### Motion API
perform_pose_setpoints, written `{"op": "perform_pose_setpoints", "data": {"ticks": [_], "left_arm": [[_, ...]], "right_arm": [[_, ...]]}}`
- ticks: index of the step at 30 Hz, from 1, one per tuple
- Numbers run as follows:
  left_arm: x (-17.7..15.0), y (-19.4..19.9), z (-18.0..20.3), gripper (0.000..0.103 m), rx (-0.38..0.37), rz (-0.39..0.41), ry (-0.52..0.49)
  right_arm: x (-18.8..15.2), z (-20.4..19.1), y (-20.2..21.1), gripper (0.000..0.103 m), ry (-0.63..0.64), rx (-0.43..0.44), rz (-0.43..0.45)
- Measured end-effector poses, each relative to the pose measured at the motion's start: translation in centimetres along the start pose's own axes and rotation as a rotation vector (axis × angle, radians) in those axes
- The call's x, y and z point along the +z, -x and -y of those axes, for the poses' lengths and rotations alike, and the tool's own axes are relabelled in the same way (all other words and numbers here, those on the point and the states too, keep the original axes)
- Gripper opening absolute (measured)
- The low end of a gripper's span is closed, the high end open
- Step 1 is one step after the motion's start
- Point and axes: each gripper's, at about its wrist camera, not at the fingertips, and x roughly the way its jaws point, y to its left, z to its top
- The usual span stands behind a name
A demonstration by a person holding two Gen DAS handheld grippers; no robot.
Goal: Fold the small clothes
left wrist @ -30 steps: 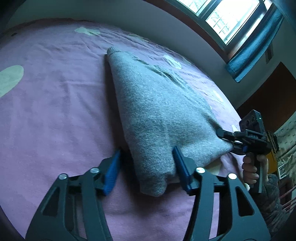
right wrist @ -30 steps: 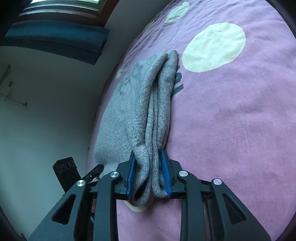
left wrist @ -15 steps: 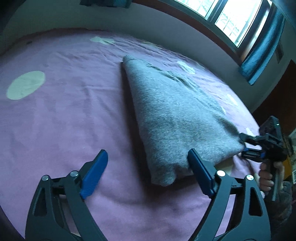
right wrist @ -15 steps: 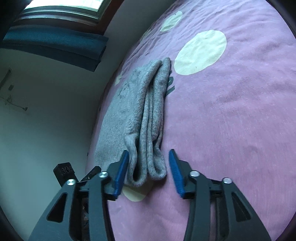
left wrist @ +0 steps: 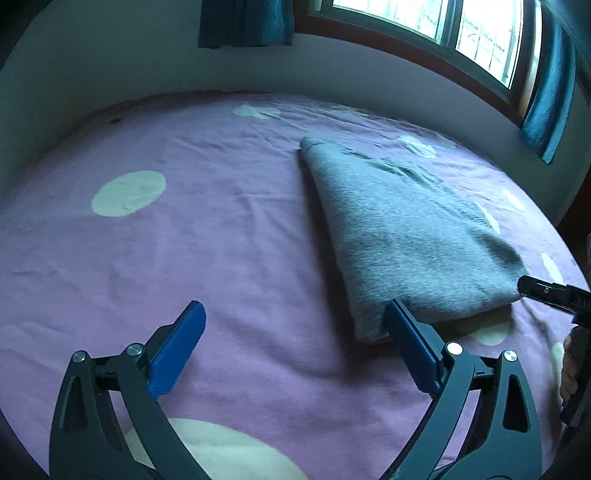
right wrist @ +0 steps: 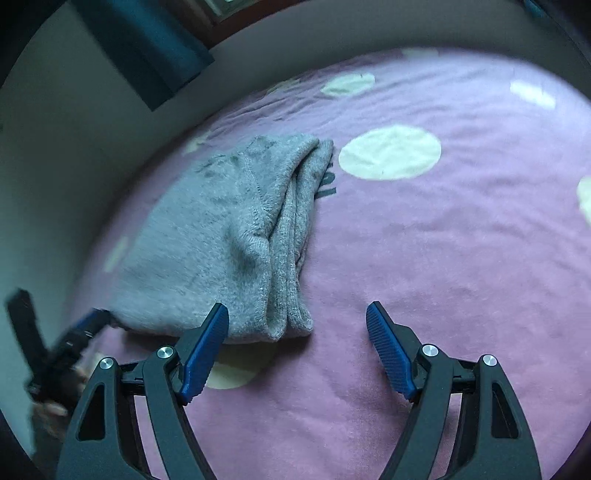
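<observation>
A grey knitted garment [left wrist: 402,229] lies folded flat on the purple bed cover [left wrist: 184,258]. It also shows in the right wrist view [right wrist: 229,243], with its stacked folded edges to the right. My left gripper [left wrist: 295,345] is open and empty, just short of the garment's near corner. My right gripper [right wrist: 297,343] is open and empty, just behind the garment's near end. The right gripper's tip shows at the far right of the left wrist view [left wrist: 546,291]. The left gripper shows blurred at the lower left of the right wrist view [right wrist: 85,328].
The purple cover [right wrist: 443,258] has pale round spots [right wrist: 389,151]. A wall [left wrist: 110,66] runs along the far side of the bed, with a window [left wrist: 461,33] and blue curtains [left wrist: 546,107] above it.
Both grippers have opened, let go of the garment and drawn back from it. The garment now lies flat on the bed.
</observation>
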Motion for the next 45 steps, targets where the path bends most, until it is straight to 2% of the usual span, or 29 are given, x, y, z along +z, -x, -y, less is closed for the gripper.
{"op": "perform_pose_setpoints", "data": {"ticks": [5,11,21,45], "left_arm": [[-0.1,0.3,-0.1,0.099,0.048,0.003,-0.018],[0.1,0.4,0.7,0.1,0.066,0.006,-0.027],[0.0,0.5,0.9,0.1,0.078,0.01,-0.03],[0.1,0.9,0.6,0.1,0.097,0.026,-0.008]], "right_arm": [[-0.4,-0.6,0.2,0.079,0.032,-0.01,0.009],[-0.6,-1.3,0.3,0.079,0.038,-0.032,0.022],[-1.0,-1.4,0.2,0.083,0.049,-0.073,0.041],[-1.3,-1.6,0.1,0.084,0.056,-0.101,0.041]]}}
